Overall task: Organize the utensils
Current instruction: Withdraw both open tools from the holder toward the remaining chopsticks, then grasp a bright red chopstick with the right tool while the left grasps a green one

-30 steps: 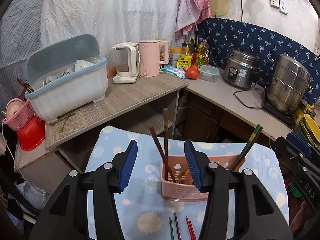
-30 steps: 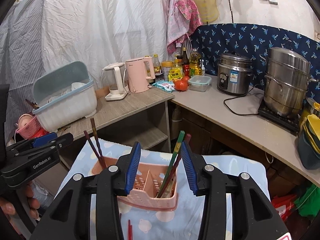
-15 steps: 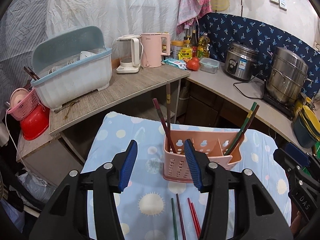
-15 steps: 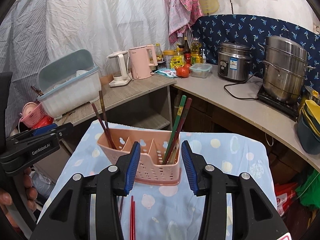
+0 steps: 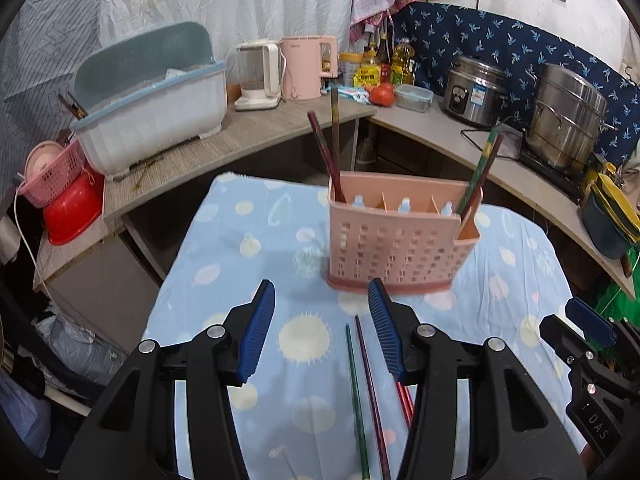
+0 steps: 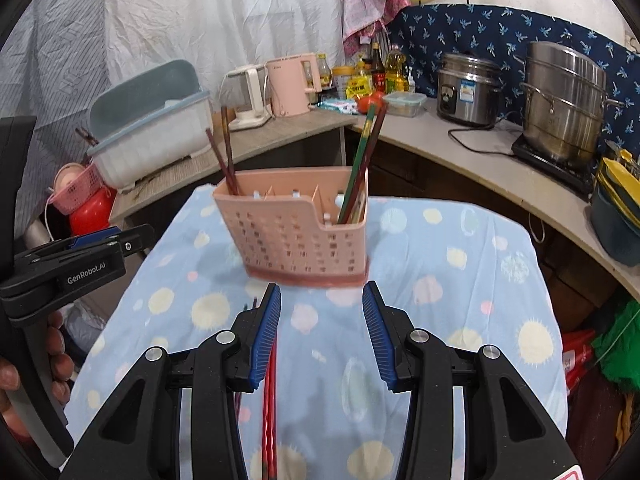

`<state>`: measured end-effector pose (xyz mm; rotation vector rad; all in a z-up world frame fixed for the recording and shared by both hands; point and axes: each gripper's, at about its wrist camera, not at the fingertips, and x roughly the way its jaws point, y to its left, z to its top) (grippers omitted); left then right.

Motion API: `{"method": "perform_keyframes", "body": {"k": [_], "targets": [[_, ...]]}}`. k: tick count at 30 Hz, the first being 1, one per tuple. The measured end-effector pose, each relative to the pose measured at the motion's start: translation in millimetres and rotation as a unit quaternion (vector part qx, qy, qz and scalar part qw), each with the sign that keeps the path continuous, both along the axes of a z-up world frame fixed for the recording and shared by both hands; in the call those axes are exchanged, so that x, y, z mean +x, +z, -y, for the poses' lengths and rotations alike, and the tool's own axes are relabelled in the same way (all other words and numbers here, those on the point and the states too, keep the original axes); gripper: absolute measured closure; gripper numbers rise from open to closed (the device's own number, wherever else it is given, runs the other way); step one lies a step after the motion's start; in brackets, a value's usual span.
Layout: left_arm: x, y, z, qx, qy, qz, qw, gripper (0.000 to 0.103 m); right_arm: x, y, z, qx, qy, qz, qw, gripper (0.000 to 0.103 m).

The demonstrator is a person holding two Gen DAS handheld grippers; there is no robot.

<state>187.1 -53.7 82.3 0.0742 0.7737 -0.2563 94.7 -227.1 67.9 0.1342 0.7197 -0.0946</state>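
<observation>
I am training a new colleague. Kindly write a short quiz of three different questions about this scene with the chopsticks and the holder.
1. True or false: the left gripper is holding a chopstick.
2. Which colour is the utensil holder? A) pink B) green C) white
3. Fill in: the red chopsticks lie on the ______ cloth.

Key:
1. False. Both the left gripper and the right gripper are open and empty.
2. A
3. Light blue. The green chopstick lies there too.
</observation>
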Motion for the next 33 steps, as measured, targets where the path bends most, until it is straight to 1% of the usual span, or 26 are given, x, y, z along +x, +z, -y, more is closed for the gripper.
{"method": "perform_keyframes", "body": {"k": [6, 11, 15, 22, 26, 33], "targets": [[-28, -26, -7, 0.005, -0.002, -0.025, 0.9997, 0.057, -33, -32, -9, 0.007, 0.000, -0.031, 0.999, 0.061], [-52, -56, -11, 0.008, -0.010, -0.057, 0.9983, 0.057, -62, -66, -16, 0.012, -0.002, -0.065, 0.998, 0.061], [-71, -80, -15, 0.013, -0.011, -0.081, 0.9966, 0.057, -81, -86, -21, 0.019, -0.002, -0.085, 0.996, 0.061], [-95, -111, -23, 0.022, -0.011, -0.112, 0.9934, 0.057, -102, -109, -36, 0.019, 0.008, -0.108, 0.994, 0.061], [-104, -121, -23, 0.026, -0.017, -0.124, 0.9918, 0.057, -107, -118, -45, 0.021, 0.019, -0.119, 0.992, 0.061], [-118, -132, -17, 0.034, -0.030, -0.136, 0.9896, 0.057, -107, -130, -58, 0.010, 0.032, -0.130, 0.991, 0.061]]}}
